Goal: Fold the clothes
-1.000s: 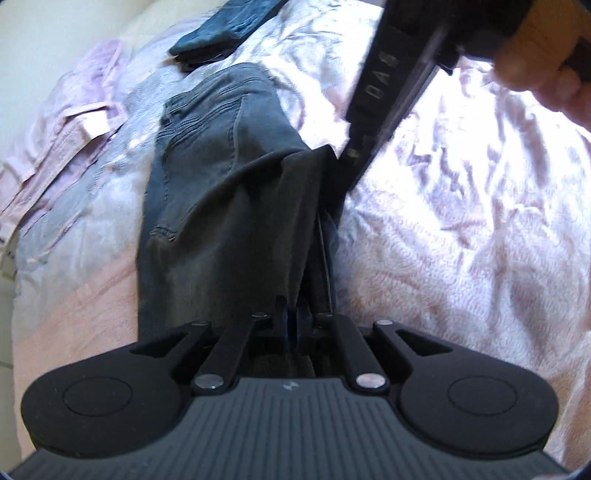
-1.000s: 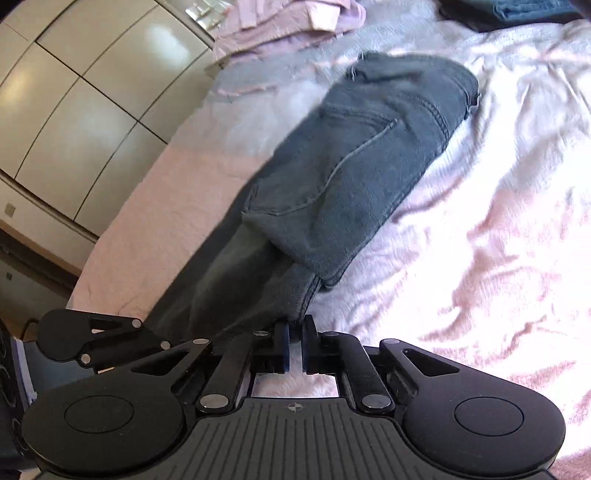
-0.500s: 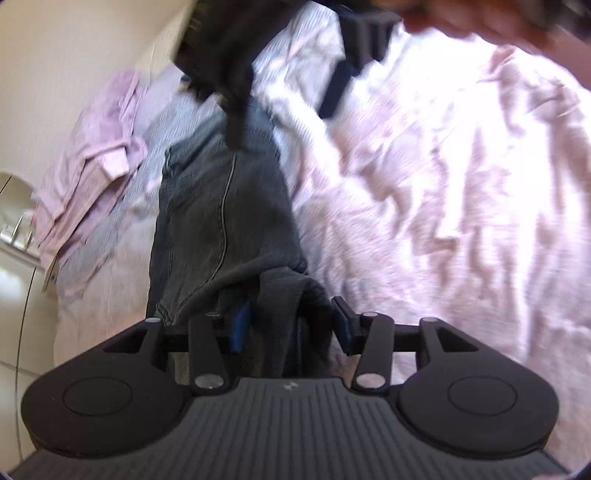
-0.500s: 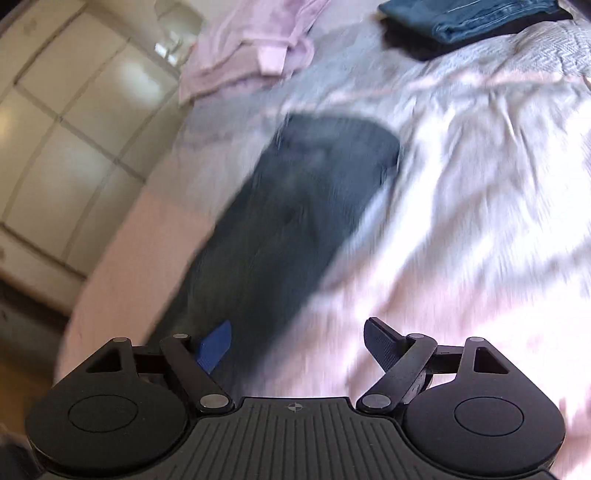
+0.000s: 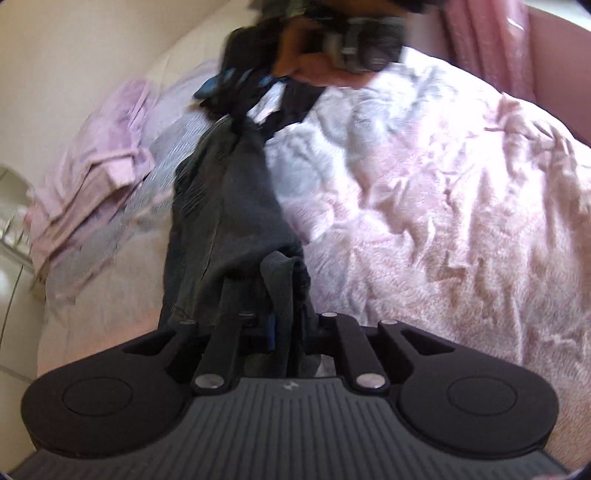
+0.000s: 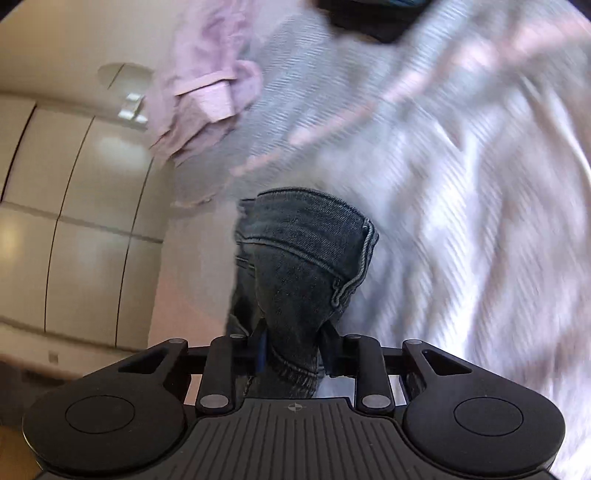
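Observation:
Dark grey jeans [image 5: 221, 206] lie folded lengthwise on the pink bedspread [image 5: 443, 221]. My left gripper [image 5: 286, 325] is shut on a bunched end of them close to the camera. At the far end, my right gripper [image 5: 236, 88], held by a hand [image 5: 314, 70], pinches the other end, and the cloth runs between the two. In the right wrist view the right gripper [image 6: 295, 347] is shut on a thick fold of the jeans [image 6: 303, 258] near a stitched hem, lifted a little off the bed.
A heap of pink clothes [image 5: 92, 166] lies at the bed's left edge, also in the right wrist view [image 6: 207, 92]. A dark folded garment [image 6: 369, 14] sits at the far end. Pale wardrobe doors [image 6: 74, 221] stand beyond the bed. A pink curtain [image 5: 480, 37] hangs at the back right.
Half a second ago both grippers stood open over the jeans. Both have now shut on the jeans, the right one having moved to the far end.

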The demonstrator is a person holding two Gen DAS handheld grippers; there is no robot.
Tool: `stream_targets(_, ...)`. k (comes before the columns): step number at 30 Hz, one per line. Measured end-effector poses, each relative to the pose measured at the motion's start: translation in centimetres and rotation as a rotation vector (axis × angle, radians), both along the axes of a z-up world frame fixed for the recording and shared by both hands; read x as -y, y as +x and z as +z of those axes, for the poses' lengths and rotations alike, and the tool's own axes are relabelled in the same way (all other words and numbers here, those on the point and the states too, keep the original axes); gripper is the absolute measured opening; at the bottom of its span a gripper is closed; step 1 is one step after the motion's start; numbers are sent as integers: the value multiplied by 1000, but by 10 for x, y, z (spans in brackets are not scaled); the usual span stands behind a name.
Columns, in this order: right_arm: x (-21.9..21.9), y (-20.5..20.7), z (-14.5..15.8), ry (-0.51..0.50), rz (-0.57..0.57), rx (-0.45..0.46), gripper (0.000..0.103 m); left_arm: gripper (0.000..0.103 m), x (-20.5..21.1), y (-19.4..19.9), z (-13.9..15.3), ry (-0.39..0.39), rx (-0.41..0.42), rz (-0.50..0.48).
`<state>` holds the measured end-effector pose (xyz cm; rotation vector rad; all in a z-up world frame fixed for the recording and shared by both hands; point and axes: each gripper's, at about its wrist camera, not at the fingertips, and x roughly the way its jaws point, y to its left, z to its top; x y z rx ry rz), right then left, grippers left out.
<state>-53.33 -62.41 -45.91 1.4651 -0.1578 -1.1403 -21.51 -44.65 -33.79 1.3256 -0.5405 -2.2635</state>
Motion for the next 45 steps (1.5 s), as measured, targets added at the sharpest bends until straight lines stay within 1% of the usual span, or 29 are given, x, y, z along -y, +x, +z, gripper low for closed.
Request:
stream_targets(4,8,-5,-8,65,9,-43,27,7,-6,2,-10,-8,29,-60)
stream_targets(6,3,-8,-5,71,12,-43,27,4,-12,7,-9,-16,31,-74)
stream_targets(9,5,-1,10,36,68,-106,27,3,-16,11,-10,-35,41,-49)
stream_targets(11,8,4,6,44,95,-130,28,11,-17,7,-11,-49,51,-16)
stream_targets(12,8,3,2,61,95,-126,30,21,-19,2,-10,-56,49,3)
stream_targets(13,6,3,0,64,97,-125,30,34,-22,-3,-9,-67,41,18)
stream_targets(14,3,3,0,58,102,-126,33,41,-27,-9,-9,-88,34,26)
stream_targets(15,-1,3,1,52,101,-127,41,47,-32,-16,-10,-109,30,33)
stream_targets(17,-10,2,5,42,89,-126,48,47,-39,-32,-16,-148,38,42)
stream_targets(18,-13,5,5,40,84,-121,51,47,-39,-42,-21,-167,58,52)
stream_targets(20,-17,12,3,42,74,-100,54,42,-36,-58,-32,-189,93,75)
stream_targets(21,-21,17,0,45,66,-87,58,22,-30,-62,-36,-180,103,98)
stream_targets(22,-24,21,-2,48,58,-74,59,11,-24,-63,-37,-164,102,129)
stream_targets(23,-27,25,-5,57,55,-59,59,10,-19,-63,-35,-149,96,153)
stream_targets(24,-27,28,-8,69,63,-50,52,9,-17,-58,-29,-137,78,156)
stream_targets(25,-23,29,-8,78,81,-56,38,2,-15,-52,-23,-126,62,157)
stream_targets(26,-17,29,-6,84,105,-69,26,0,-17,-44,-18,-121,53,151)
stream_targets(27,-11,24,-4,89,108,-51,20,0,-18,-35,-13,-117,48,143)
stream_targets(30,4,6,5,89,84,-4,18,0,-21,-16,-14,-105,74,130)
stream_targets(33,13,7,4,92,68,-9,19,0,-25,-4,-16,-124,70,148)
stream_targets(34,12,9,5,86,74,-21,20,4,-27,-4,-14,-138,56,156)
stream_targets(35,8,10,6,77,80,-30,21,7,-28,-7,-12,-144,41,157)
stream_targets(36,0,12,8,68,86,-36,32,26,-29,-10,-10,-151,25,159)
stream_targets(37,-8,13,9,58,92,-42,38,49,-30,-13,-9,-153,13,162)
stream_targets(38,-16,14,11,48,97,-48,57,50,-30,-17,-9,-146,5,166)
stream_targets(39,-24,15,12,38,103,-54,74,49,-30,-21,-9,-139,-2,169)
stream_targets(42,-47,19,16,9,120,-72,75,40,-29,-31,-9,-121,-21,180)
stream_targets(43,-55,20,17,0,126,-78,75,38,-27,-29,-8,-127,-19,181)
stream_targets(45,-77,31,24,-64,209,-81,75,38,-22,-18,-7,-133,-3,179)
